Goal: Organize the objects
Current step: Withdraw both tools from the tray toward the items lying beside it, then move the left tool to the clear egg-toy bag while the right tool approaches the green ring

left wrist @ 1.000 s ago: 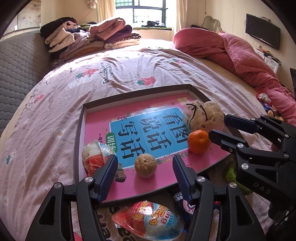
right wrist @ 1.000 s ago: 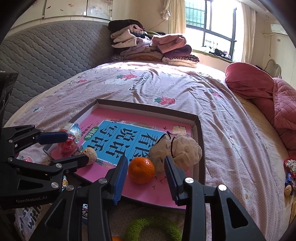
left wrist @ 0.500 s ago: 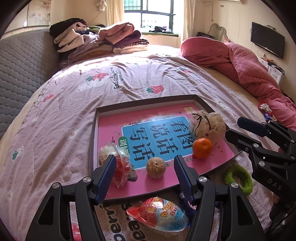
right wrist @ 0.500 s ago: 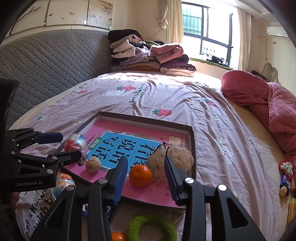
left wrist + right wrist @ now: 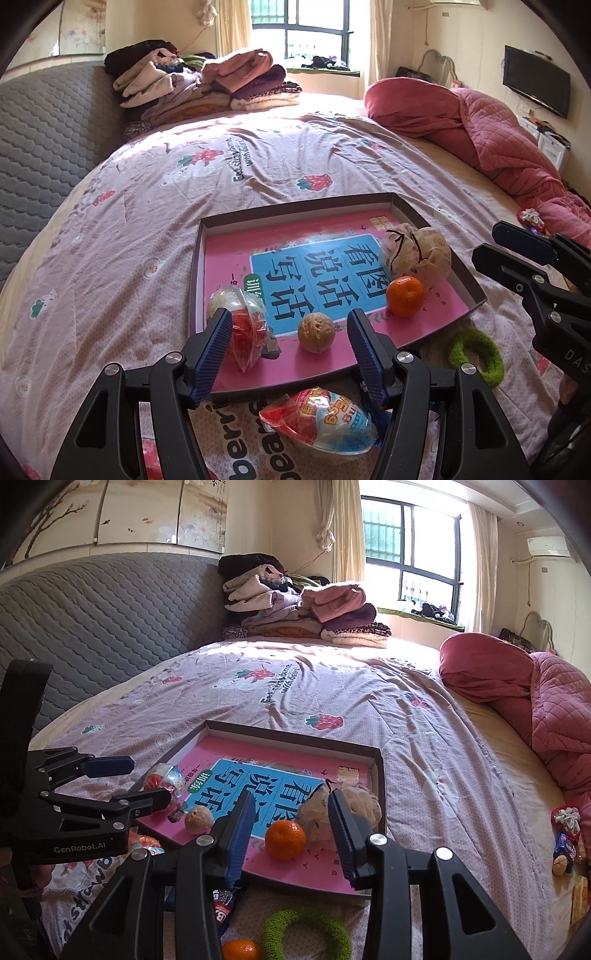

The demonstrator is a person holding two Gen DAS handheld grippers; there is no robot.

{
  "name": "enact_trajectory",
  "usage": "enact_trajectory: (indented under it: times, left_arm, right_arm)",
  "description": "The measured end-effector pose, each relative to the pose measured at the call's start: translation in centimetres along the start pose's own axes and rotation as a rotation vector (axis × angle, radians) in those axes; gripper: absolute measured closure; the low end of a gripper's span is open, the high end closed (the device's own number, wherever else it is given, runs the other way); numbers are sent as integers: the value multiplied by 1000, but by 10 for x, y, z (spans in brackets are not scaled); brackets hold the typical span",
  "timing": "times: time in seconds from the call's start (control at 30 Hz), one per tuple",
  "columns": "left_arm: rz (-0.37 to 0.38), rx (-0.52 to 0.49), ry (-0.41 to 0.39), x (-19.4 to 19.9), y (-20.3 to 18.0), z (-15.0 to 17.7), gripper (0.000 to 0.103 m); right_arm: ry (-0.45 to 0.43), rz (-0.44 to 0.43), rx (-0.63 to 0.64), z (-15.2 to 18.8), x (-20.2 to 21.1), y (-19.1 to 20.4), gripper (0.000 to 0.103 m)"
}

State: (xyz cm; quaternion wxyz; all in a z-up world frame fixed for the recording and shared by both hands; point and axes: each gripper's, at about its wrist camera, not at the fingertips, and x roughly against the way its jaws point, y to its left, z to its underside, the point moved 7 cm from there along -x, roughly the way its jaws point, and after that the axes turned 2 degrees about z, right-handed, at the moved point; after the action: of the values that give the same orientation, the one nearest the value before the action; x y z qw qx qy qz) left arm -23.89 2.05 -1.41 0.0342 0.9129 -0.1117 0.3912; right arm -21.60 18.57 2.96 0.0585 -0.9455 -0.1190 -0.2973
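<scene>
Tray (image 5: 476, 290) holds walnut (image 5: 316, 332), tangerine (image 5: 405, 296), mesh pouch (image 5: 421, 254), wrapped toy (image 5: 240, 325); both grippers apart, empty.

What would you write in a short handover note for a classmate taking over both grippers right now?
Left gripper: open, empty, above the tray's near edge.
Right gripper: open, empty, above the tray's near right part.
In the tray: wrapped snack, walnut, orange, beige pouch.
On the bed outside it: egg-shaped packet, green ring, second orange, blue packet.
Done: four items trayed.
Left: probably the loose items near the tray's front.
</scene>
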Motion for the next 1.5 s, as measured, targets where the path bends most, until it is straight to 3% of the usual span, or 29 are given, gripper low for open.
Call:
enact_trajectory:
  times: [0.43, 1.5]
  left_arm:
    - [-1, 2, -4, 8, -2, 4, 37]
    - [-5, 66, 45, 16, 8, 44, 37]
  right_arm:
    - [-30, 8, -2, -2, 20, -1, 62]
    - [1, 41, -72, 28, 45, -33, 62]
